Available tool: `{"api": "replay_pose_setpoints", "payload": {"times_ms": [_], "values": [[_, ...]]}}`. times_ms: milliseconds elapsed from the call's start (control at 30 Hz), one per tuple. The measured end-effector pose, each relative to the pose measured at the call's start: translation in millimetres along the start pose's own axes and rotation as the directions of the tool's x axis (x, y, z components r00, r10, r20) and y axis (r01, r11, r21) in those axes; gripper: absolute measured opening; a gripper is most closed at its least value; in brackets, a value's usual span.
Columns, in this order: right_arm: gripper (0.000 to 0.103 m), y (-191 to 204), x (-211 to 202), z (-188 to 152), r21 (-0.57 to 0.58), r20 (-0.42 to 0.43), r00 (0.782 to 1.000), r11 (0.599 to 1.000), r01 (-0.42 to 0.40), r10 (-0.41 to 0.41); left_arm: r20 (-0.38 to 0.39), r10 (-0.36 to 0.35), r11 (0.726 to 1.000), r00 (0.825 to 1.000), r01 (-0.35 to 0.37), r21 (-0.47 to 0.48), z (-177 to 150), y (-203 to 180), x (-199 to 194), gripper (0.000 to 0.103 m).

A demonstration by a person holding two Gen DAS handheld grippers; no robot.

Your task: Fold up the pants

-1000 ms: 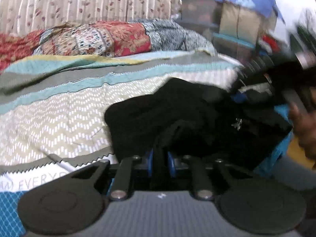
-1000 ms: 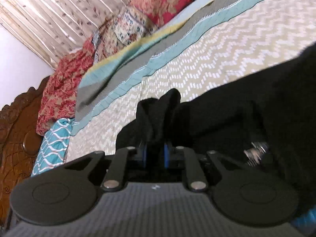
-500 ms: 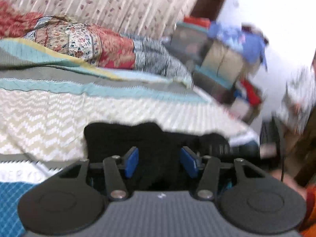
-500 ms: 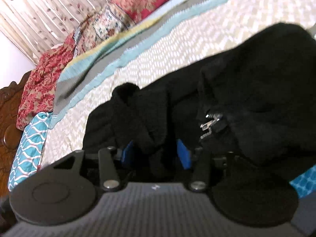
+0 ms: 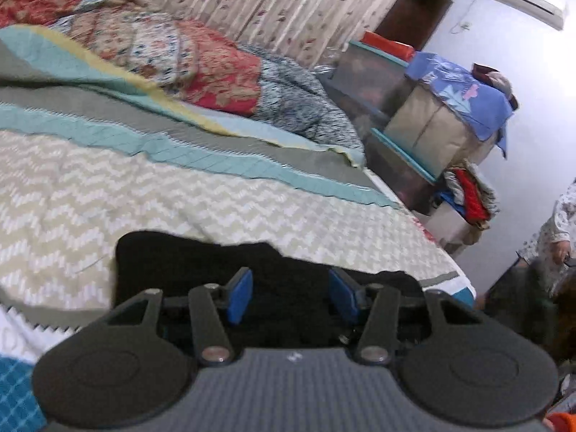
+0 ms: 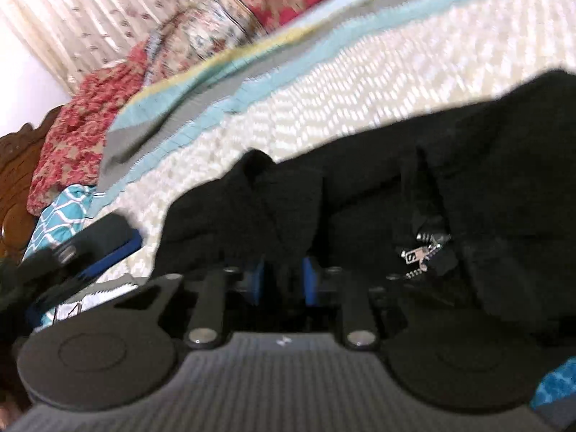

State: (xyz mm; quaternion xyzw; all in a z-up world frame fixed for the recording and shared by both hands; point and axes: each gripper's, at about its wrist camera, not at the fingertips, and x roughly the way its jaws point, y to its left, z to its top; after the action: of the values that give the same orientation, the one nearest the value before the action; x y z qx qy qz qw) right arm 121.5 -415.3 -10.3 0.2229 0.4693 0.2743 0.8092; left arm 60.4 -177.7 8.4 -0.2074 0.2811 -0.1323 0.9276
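Black pants (image 6: 450, 165) lie bunched on the chevron bedspread (image 6: 324, 100), with a silver zipper (image 6: 421, 252) showing on the right. In the left wrist view the pants (image 5: 187, 259) lie flat just beyond my left gripper (image 5: 291, 295), which is open and holds nothing. My right gripper (image 6: 280, 284) has its blue pads (image 6: 310, 284) partly closed around a black fold of the pants. The left gripper (image 6: 90, 248) also shows at the left of the right wrist view, blurred.
A rolled floral quilt (image 5: 187, 57) lies across the far side of the bed. Stacked storage boxes (image 5: 424, 126) under a blue cloth stand past the bed's right edge. A carved wooden headboard (image 6: 14, 180) is at the left. A person (image 5: 554, 226) stands at far right.
My left gripper let go of the pants, opened wide and drew back. My right gripper opened half a second ago and has narrowed again around a fold; the pants settled onto the bed.
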Motion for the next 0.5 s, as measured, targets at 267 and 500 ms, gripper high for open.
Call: {"api": "replay_pose_setpoints", "payload": {"times_ms": [267, 500], "values": [[0.018, -25.4, -0.7, -25.6, 0.053, -0.041, 0.997, 0.997, 0.063, -0.061, -0.185, -0.086, 0.996, 0.979, 0.078, -0.046, -8.0, -9.2, 88.0, 0.045], [0.020, -40.2, 2.7, -23.1, 0.103, -0.036, 0.999, 0.995, 0.009, -0.005, -0.215, -0.029, 0.999, 0.976, 0.018, -0.051, -27.5, 7.8, 111.5, 0.033]]}}
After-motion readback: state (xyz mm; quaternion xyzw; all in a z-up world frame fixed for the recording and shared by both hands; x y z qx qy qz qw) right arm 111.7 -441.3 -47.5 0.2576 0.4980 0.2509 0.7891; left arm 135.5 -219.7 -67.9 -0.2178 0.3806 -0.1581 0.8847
